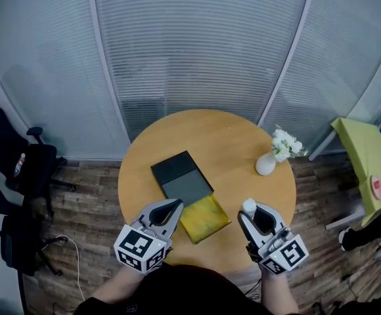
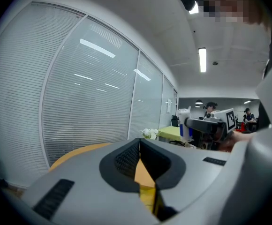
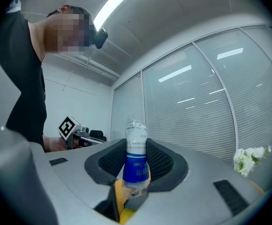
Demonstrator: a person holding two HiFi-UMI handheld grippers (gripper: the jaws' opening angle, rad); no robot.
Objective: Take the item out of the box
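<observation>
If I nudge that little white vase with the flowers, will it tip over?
Probably tippy: the white vase is small and its flowers stand high above it. It looks glazed, so likely slick and breakable. On the smooth round table it may slide first.

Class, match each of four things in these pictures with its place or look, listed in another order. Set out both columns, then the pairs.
1. bottle
2. vase
3. box
4. table

A. round, wooden
B. dark, lying mid-table
C. between the jaws of the right gripper
D. white, holding flowers

Pairs: 1-C, 2-D, 3-B, 4-A
</observation>
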